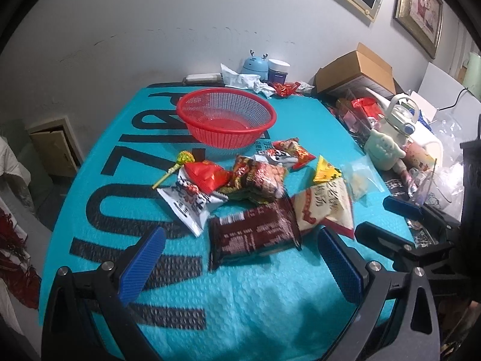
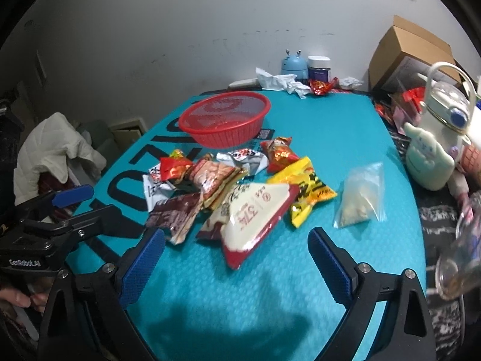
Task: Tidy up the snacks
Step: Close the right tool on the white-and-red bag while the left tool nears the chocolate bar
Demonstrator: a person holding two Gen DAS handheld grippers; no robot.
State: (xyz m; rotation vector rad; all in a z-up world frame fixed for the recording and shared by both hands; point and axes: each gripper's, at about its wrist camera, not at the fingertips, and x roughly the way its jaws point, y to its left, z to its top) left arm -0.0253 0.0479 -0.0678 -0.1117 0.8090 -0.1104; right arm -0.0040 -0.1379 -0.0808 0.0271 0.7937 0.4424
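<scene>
A red mesh basket (image 1: 225, 120) (image 2: 224, 120) stands on the teal mat with nothing showing inside it. In front of it lies a heap of snack packets: a dark brown packet (image 1: 255, 231) (image 2: 174, 213), a white-and-red triangular packet (image 1: 324, 207) (image 2: 255, 216), a yellow packet (image 1: 326, 171) (image 2: 306, 192), a red packet (image 1: 207, 174) and a lollipop (image 1: 180, 162). A clear zip bag (image 2: 360, 204) lies apart to the right. My left gripper (image 1: 240, 234) hovers open over the brown packet. My right gripper (image 2: 236, 236) hovers open over the triangular packet, holding nothing.
A cream kettle-shaped bottle (image 2: 436, 138), a cardboard box (image 2: 412, 51) and clutter crowd the table's right side. A glass (image 2: 460, 255) stands near right. A blue gadget (image 1: 255, 66), a jar and crumpled tissue sit by the back wall. A white jacket (image 2: 54, 147) hangs off to the left.
</scene>
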